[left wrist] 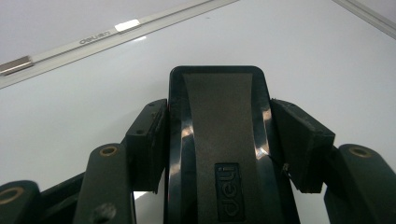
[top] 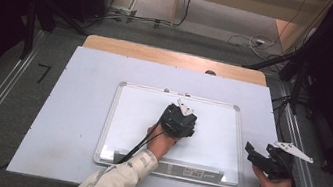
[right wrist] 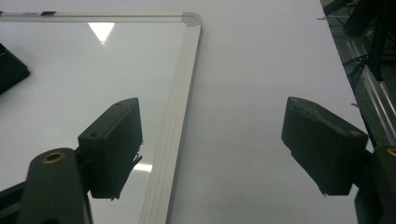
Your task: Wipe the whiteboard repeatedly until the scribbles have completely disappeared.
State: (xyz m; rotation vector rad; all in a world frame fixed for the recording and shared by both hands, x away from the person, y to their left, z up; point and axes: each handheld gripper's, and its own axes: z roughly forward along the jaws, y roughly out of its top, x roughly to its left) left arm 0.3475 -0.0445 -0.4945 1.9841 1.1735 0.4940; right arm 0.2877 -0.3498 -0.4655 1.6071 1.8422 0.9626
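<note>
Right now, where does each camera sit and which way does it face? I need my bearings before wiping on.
High view: above the person's side, looking forward and down on the whiteboard; both forearms, left gripper, right gripper show.
Left gripper view: on the left gripper, looking along its jaws, shut on the black eraser.
Right gripper view: on the right gripper, jaws wide apart over the board's frame.
Shared: the whiteboard appears in all three.
</note>
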